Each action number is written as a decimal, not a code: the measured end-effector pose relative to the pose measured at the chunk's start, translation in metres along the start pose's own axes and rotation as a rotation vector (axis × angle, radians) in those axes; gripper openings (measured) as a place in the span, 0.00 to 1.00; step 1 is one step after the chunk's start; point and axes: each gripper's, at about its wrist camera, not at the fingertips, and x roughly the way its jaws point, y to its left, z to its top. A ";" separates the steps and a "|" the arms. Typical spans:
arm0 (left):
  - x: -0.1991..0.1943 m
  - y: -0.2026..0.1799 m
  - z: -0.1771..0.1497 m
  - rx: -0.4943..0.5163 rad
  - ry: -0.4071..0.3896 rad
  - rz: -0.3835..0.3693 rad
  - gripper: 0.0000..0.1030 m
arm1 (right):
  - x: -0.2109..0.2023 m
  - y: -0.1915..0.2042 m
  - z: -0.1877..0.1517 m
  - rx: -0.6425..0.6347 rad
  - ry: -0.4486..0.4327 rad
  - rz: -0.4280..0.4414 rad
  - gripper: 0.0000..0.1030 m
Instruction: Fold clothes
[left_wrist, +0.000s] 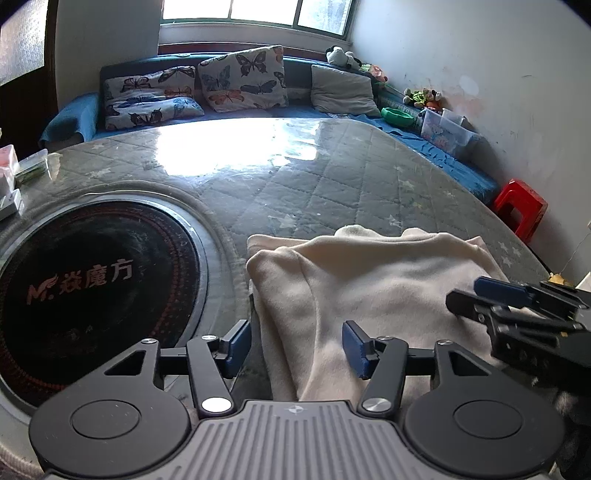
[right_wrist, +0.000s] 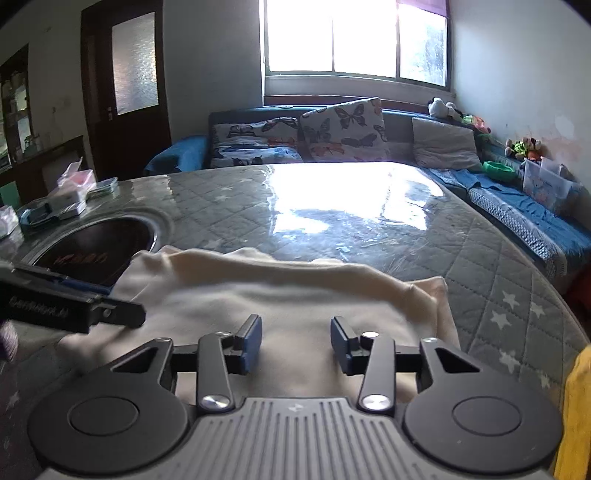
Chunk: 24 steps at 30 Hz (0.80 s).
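A round black induction cooktop (left_wrist: 92, 280) is sunk into the quilted grey table (left_wrist: 332, 177) at the left. Beside it lies the cream garment (left_wrist: 369, 288), folded, near the table's front edge. The left gripper (left_wrist: 293, 347) hovers over its left edge — fingers spread, pinching nothing — and the right gripper (right_wrist: 295, 341) likewise stands apart above the cloth.

Bright window (right_wrist: 356, 38) above a blue sofa (left_wrist: 236, 114), white walls (left_wrist: 480, 74).
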 end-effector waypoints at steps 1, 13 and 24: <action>-0.001 0.000 -0.001 0.002 -0.001 0.002 0.58 | -0.004 0.003 -0.003 -0.002 -0.001 0.002 0.42; -0.015 -0.005 -0.022 0.076 -0.046 0.043 0.66 | -0.032 0.019 -0.021 -0.003 -0.012 -0.017 0.49; -0.022 0.000 -0.031 0.070 -0.075 0.053 0.70 | -0.036 0.030 -0.024 -0.017 -0.033 -0.028 0.50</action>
